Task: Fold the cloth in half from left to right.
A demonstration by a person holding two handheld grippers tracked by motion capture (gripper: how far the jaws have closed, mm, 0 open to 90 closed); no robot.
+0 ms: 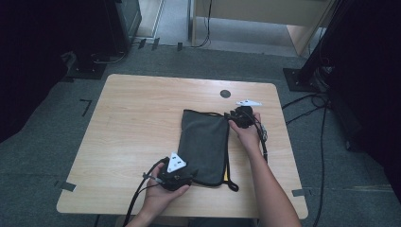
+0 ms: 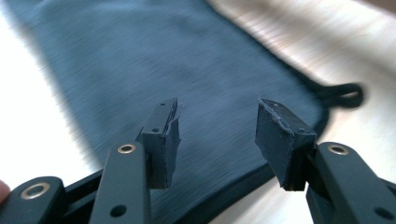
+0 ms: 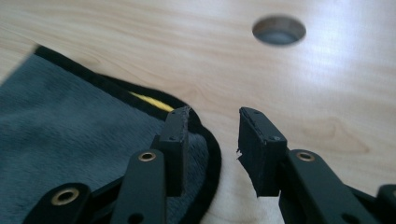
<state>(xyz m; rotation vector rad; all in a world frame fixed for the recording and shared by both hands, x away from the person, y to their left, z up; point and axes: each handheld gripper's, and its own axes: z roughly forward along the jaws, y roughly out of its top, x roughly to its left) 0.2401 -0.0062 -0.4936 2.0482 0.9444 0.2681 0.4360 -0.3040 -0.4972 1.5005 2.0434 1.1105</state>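
Jaws apart, two grippers, one cloth (image 1: 204, 142)

Grey cloth (image 1: 204, 144), black-edged, folded flat, lengthwise on table's (image 1: 132, 123) right half.

Work area: light wood surface (image 1: 142, 123) on grey carpet floor (image 1: 42, 142).
The surface has rounded corners and a round cable hole (image 1: 225, 93) near its far edge. Black stand bases (image 1: 87, 70) and cables (image 1: 307, 101) lie on the carpet; pale wooden furniture (image 1: 265, 14) stands behind.
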